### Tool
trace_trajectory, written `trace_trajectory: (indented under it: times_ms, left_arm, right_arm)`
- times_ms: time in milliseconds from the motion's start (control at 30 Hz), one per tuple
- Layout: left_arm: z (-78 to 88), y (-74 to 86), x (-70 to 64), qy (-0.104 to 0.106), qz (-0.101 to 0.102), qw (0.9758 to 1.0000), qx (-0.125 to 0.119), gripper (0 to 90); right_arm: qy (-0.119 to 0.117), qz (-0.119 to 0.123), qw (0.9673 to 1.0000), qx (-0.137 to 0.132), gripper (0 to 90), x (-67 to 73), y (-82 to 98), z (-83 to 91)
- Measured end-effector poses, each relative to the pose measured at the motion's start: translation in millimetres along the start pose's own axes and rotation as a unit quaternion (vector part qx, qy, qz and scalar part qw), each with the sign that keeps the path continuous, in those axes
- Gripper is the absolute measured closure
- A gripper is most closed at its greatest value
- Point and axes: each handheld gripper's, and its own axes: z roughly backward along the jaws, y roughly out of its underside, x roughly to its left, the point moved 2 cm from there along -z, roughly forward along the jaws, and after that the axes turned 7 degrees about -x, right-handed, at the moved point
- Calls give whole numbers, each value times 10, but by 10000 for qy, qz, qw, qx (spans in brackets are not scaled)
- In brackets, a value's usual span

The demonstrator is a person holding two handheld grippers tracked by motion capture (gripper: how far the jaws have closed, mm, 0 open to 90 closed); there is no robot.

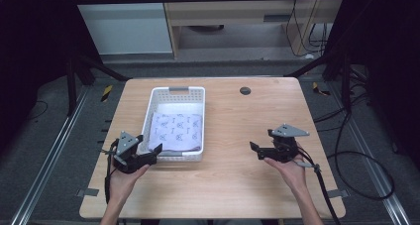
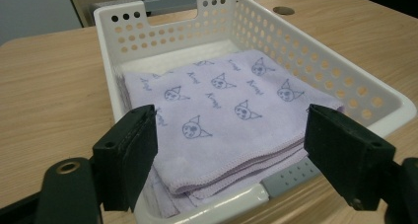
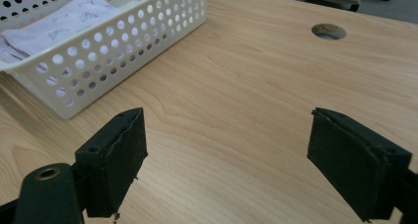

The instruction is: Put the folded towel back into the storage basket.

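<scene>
A folded lilac cloth lies inside the white basket; the left gripper hangs at the basket's near rim, jaws spread; the right gripper sits well apart from the basket over the table, jaws spread, gripping nothing.

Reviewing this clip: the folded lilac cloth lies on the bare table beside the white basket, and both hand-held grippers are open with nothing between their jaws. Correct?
Not quite. The folded lilac cloth lies inside the white basket, not on the table beside it; the left gripper view shows it within the perforated walls. The rest stands: the left hand-held gripper and the right hand-held gripper are both open and hold nothing.
</scene>
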Motion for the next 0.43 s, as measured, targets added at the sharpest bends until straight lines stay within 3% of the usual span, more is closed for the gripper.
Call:
trace_trajectory:
  times_ms: [167, 433]
  left_arm:
    - [74, 75, -7, -14, -73, 10000, 65, 197]
    - [205, 196, -12, -5, -28, 10000, 12, 200]
  right_arm:
    - [85, 8, 10000, -15, 147, -74, 125, 124]
    - [249, -21, 9997, -60, 145, -166, 273, 267]
